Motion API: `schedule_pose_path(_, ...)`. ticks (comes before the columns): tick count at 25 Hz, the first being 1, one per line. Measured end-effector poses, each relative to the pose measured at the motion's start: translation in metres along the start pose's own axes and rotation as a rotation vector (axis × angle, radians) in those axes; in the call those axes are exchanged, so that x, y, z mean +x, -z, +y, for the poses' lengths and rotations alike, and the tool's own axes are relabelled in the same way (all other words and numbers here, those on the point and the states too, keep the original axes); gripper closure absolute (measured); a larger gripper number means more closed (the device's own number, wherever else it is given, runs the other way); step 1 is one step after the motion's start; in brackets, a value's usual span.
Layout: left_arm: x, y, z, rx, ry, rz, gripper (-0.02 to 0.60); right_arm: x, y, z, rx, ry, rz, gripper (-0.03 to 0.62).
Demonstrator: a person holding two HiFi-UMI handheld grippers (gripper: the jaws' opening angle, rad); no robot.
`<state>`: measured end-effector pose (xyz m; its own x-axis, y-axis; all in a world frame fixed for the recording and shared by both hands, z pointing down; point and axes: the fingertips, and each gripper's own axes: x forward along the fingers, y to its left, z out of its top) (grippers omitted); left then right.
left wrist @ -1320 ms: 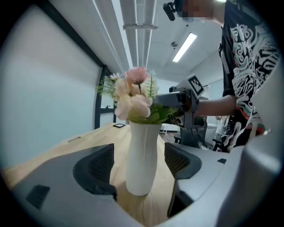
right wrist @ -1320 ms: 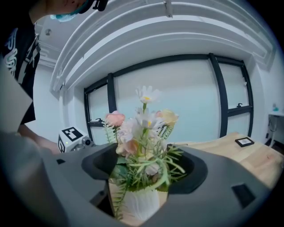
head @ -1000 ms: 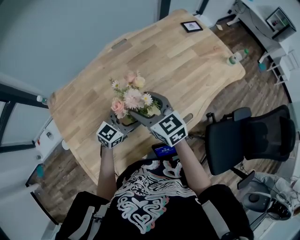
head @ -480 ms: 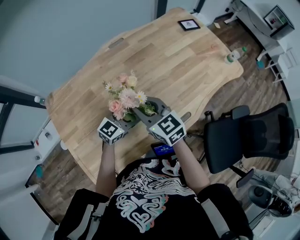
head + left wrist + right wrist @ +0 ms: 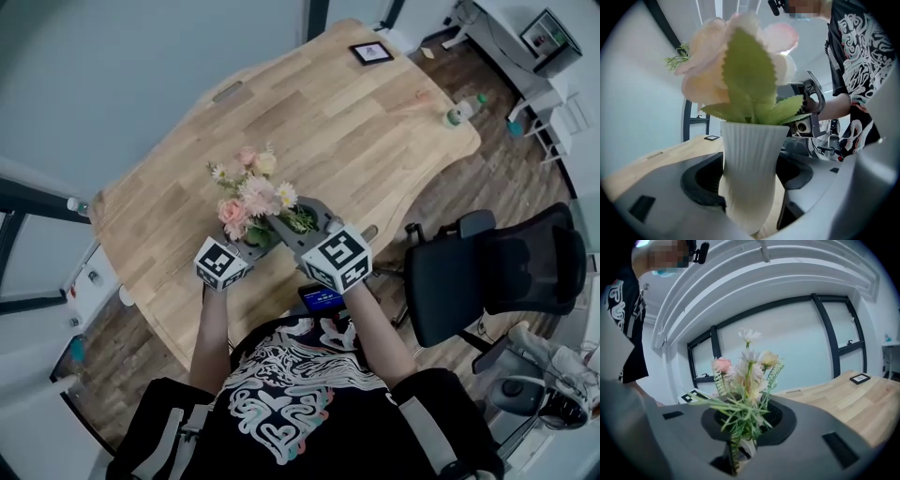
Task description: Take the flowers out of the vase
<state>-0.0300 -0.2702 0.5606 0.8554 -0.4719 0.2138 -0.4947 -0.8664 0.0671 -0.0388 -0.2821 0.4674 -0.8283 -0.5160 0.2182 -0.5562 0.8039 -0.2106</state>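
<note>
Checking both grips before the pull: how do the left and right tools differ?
The left tool has jaws wide, clamping the white vase; the right tool has jaws nearly together, pinching the flower stems. The left tool sits lower, the right tool higher, by the vase's rim. Both have just been closing.

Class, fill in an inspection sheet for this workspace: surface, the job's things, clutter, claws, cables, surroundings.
surface: wooden table with a curved edge.
job's things: flowers stand in the white ribbed vase.
clutter: black-framed item and bottle at the far end.
claws: left claw is closed on the vase; right claw has just been closing and pinches the flower stems.
cables: nothing seen on the table.
surroundings: office chair, wood floor, dark-framed windows.
</note>
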Motion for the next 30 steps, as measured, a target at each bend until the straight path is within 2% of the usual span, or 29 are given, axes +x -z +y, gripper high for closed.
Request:
schedule_pose_path(4, -0.002, 0.002, 0.0, -0.006, 0.001, -0.003, 0.238, -0.006, -0.013, -0.004, 0.049, 0.012, -0.054, 0.516)
schedule_pose_path(13, -0.004, 0.003, 0.001, 0.013, -0.015, 0.03, 0.238, -0.018, -0.043, 0.009, -0.035, 0.017, -0.06, 0.516)
schedule_pose_path(24, -0.005, 0.004, 0.004, 0.025, -0.026, 0.055, 0.238, -0.056, -0.107, 0.005, -0.041, 0.065, -0.236, 0.516)
schedule_pose_path(30, -0.005, 0.005, 0.004, 0.025, -0.03, 0.063, 0.238, -0.072, -0.128, 0.003, -0.026, 0.079, -0.294, 0.516)
